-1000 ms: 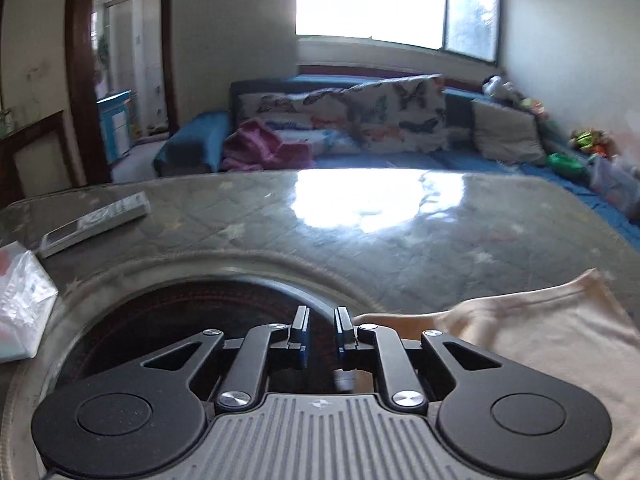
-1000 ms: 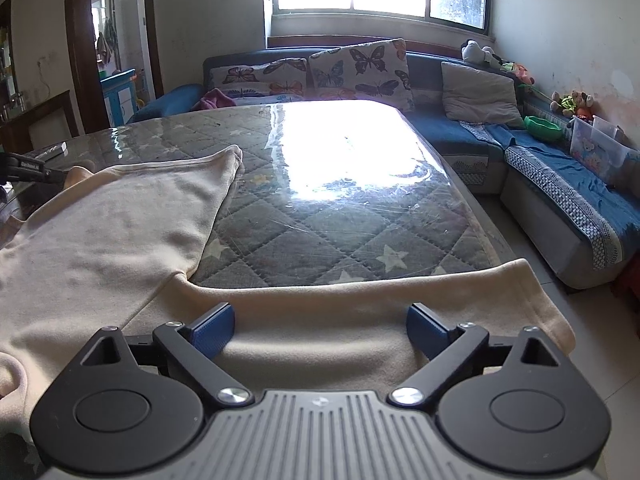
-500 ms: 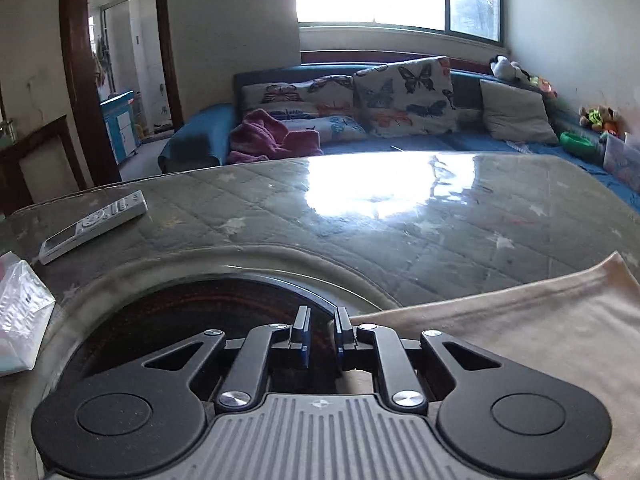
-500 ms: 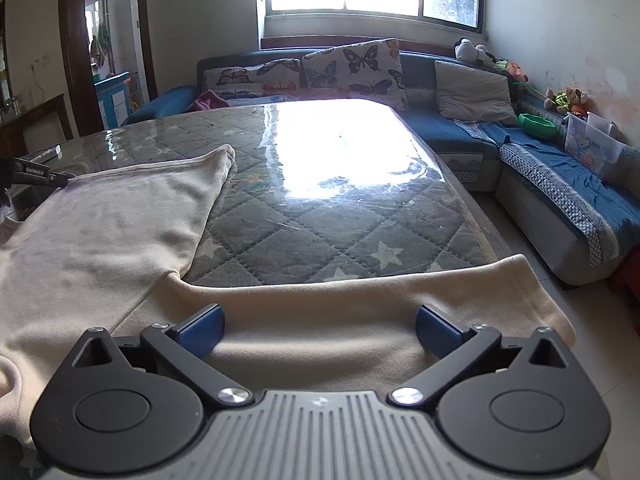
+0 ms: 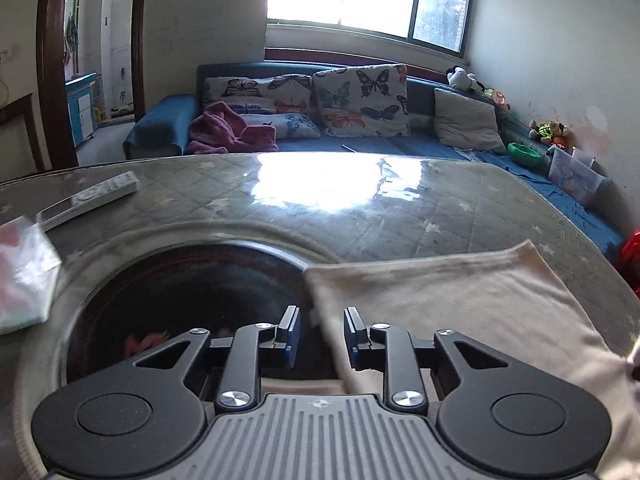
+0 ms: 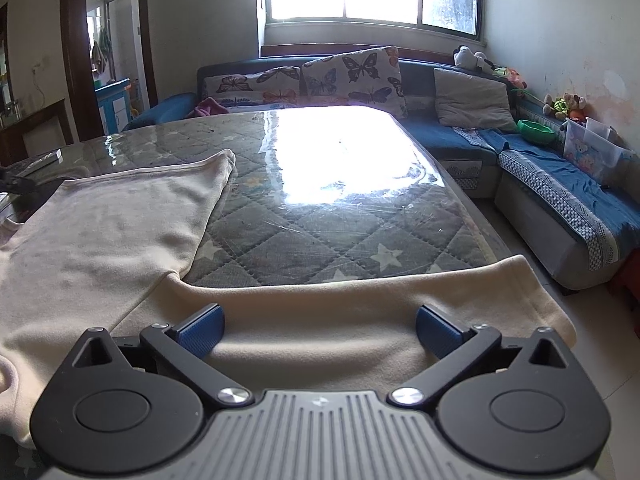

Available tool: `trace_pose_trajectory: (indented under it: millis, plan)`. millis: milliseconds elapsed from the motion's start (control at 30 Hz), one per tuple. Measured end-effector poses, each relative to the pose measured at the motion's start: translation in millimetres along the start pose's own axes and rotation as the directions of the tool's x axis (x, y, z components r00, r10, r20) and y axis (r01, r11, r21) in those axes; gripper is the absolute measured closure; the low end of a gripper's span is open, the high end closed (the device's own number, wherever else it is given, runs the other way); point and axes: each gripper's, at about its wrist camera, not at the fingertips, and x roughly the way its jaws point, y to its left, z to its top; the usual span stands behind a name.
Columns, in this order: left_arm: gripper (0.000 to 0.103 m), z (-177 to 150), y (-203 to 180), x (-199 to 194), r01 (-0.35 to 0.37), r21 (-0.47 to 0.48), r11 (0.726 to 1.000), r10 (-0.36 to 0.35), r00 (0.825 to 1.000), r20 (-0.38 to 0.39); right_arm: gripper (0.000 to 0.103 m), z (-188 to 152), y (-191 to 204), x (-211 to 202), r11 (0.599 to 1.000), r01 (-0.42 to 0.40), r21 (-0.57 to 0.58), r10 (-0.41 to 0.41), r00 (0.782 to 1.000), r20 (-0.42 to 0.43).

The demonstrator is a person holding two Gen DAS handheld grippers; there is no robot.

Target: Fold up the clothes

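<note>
Left gripper (image 5: pixel 321 334) just let go: its fingers were pinched on the garment (image 5: pixel 460 304) edge a second ago, now they've parted with the cloth lying loose between them. Right gripper (image 6: pixel 319 330) is still wide open over the sleeve (image 6: pixel 360 312) at 6 o'clock. Garment's flat on the desk (image 6: pixel 320 208), so I'd guess the spreading is done and folding comes next.

The right claw (image 6: pixel 318 330) hangs low over a cream garment (image 6: pixel 100 240), its blue-padded fingers (image 6: pixel 200 330) spread wide, nothing between them. The garment lies flat on the desk (image 6: pixel 340 216), whose quilted star-print cover sits under glossy glass, one edge hanging over the near right corner. Beyond the desk stands a blue sofa (image 6: pixel 460 140) with butterfly cushions (image 6: pixel 352 76).
</note>
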Motion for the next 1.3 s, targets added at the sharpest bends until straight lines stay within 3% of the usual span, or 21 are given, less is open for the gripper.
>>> trace_pose_trajectory:
  millis: [200, 467, 567, 767, 933, 1033, 1167, 1300]
  plan:
    - [0.069, -35.3, -14.9, -14.7, -0.008, 0.092, 0.996, 0.013, 0.999, -0.045, 0.0, 0.8, 0.5, 1.6, 1.0, -0.001, 0.0, 0.001, 1.0, 0.003]
    - [0.071, -45.3, -17.5, 1.2, -0.053, 0.094, 0.994, 0.057, 0.998, -0.04, 0.0, 1.9, 1.0, 1.9, 1.0, 0.0, 0.0, 0.0, 1.0, 0.003]
    - [0.094, -47.6, -11.5, -0.8, -0.07, 0.092, 0.993, 0.072, 0.997, -0.022, 0.0, 2.5, 1.2, 2.3, 1.0, -0.001, 0.001, 0.001, 1.0, 0.003]
    - [0.098, -51.6, 20.8, -41.9, -0.073, -0.065, 0.995, 0.078, 0.993, 0.088, 0.0, 2.8, 1.2, 2.5, 1.0, -0.001, 0.001, 0.001, 1.0, 0.004]
    - [0.098, -63.0, 59.4, -110.3, -0.063, -0.225, 0.972, 0.113, 0.97, 0.214, 0.0, 0.4, -1.3, 0.9, 1.0, 0.0, 0.001, 0.0, 1.0, 0.004]
    - [0.098, -81.5, 78.9, -141.7, -0.102, -0.269, 0.958, 0.173, 0.952, 0.253, 0.0, 0.6, -2.0, 0.9, 1.0, 0.0, 0.001, 0.0, 1.0, 0.004]
    - [0.098, -111.2, 99.0, -149.6, -0.236, -0.28, 0.93, 0.29, 0.942, 0.167, 0.0, 1.1, -3.4, 0.9, 1.0, -0.001, 0.002, 0.001, 1.0, 0.004]
    - [0.097, -133.6, 111.0, -147.5, -0.315, -0.311, 0.897, 0.353, 0.933, 0.072, 0.0, 0.2, -1.2, 0.8, 1.0, -0.001, 0.002, 0.001, 1.0, 0.004]
